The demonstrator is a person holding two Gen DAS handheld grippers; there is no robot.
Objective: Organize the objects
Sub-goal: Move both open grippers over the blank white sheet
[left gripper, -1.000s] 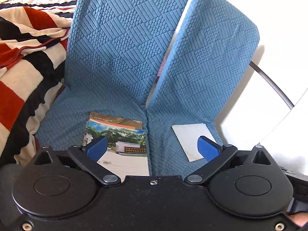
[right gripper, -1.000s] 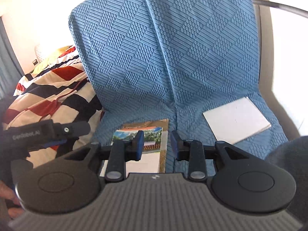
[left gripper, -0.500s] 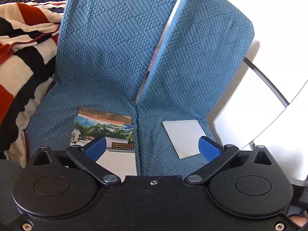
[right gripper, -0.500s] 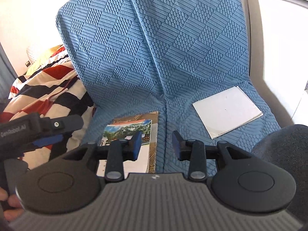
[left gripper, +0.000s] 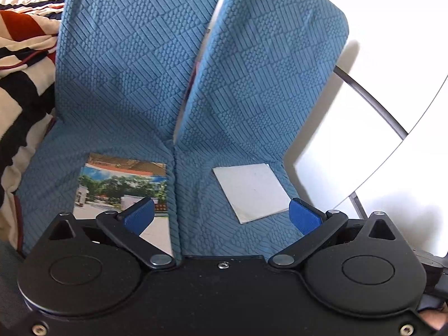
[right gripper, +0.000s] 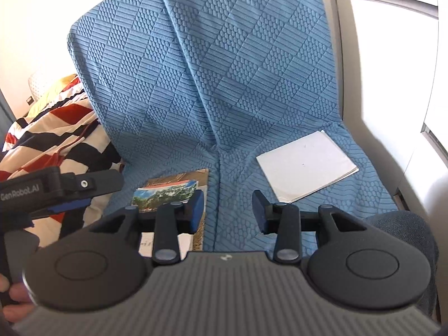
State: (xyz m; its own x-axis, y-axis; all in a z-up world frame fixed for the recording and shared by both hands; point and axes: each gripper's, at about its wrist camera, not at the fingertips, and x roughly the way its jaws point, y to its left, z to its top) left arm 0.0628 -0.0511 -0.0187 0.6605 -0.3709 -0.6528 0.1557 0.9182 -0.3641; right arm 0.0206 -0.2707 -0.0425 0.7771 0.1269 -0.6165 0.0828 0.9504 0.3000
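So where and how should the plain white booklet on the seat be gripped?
Take the white booklet by its near corner, coming in low from the front: it lies flat on the blue seat cover, so only its thin edge offers a pinch. The soft cover may give.

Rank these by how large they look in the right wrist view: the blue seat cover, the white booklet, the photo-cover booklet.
1. blue seat cover, by far the largest.
2. white booklet.
3. photo-cover booklet, though the gripper hides part of it, so its rank against the white one is unsure.
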